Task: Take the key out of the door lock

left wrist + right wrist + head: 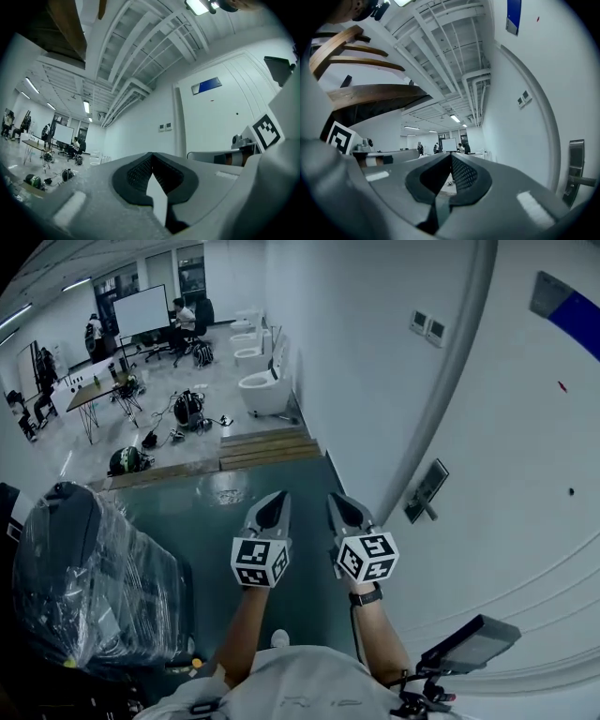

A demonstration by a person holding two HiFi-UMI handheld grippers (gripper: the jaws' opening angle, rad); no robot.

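Two hand-held grippers [279,499] [336,501], perhaps four toilets [265,390]

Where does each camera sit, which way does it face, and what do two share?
Head view: on the head, steeply down at the door; forearms, left tongs, right tongs show.
Left gripper view: on left tongs, along shut jaws into the room; right cube shows.
Right gripper view: on right tongs, along shut jaws beside the wall; left cube shows.
Shared: head and right gripper views show the door handle.
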